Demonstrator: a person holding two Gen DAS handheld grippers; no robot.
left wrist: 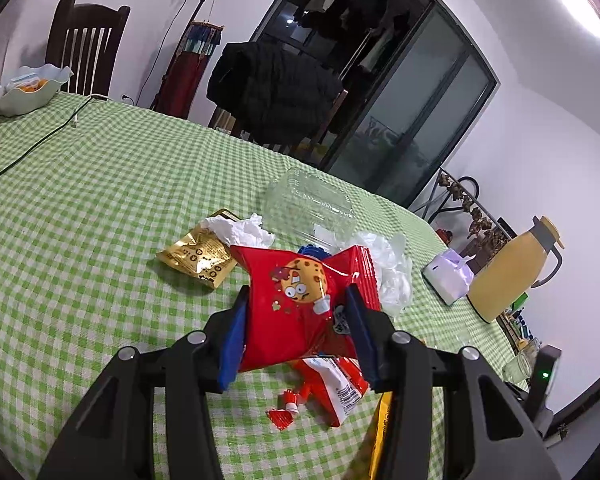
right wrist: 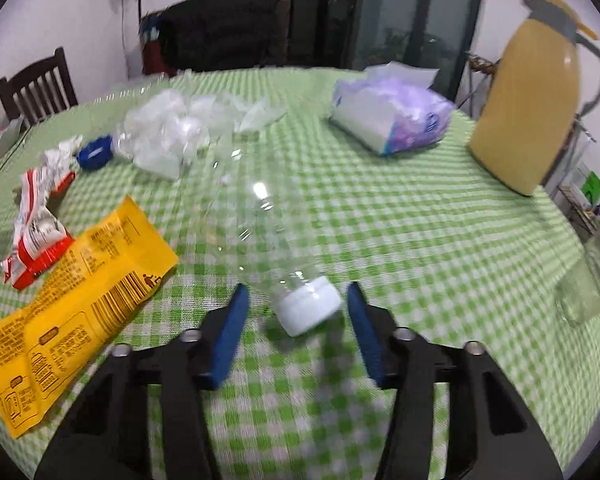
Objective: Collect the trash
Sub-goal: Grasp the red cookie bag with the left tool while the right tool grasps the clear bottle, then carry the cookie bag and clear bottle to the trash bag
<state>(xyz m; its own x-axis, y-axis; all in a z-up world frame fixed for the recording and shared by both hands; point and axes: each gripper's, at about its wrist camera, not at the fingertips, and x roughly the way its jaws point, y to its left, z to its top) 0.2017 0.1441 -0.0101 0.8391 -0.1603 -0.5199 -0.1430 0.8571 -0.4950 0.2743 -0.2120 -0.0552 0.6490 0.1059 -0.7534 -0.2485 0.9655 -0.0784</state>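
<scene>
Left claw (left wrist: 298,312) is clamped on the red cookie bag (left wrist: 300,304), held above the tabletop (left wrist: 100,200) with a gold packet (left wrist: 198,258) just beyond. Right claw (right wrist: 296,308) is spread apart around the capped end of a clear bottle (right wrist: 260,216) lying on the tabletop, yellow wrapper (right wrist: 72,304) to its left.

The left gripper (left wrist: 298,312) is tilted, its left finger sitting farther forward than the right, and both blue pads (left wrist: 234,340) press against the sides of a red cookie packet (left wrist: 300,300) held between them, lifted clear of the table. The right gripper (right wrist: 296,312) is level and low over the table, its jaws spread wide apart. A clear bottle's white cap (right wrist: 310,310) lies between the blue pads (right wrist: 230,332), closer to the right one, with a gap showing on each side.
</scene>
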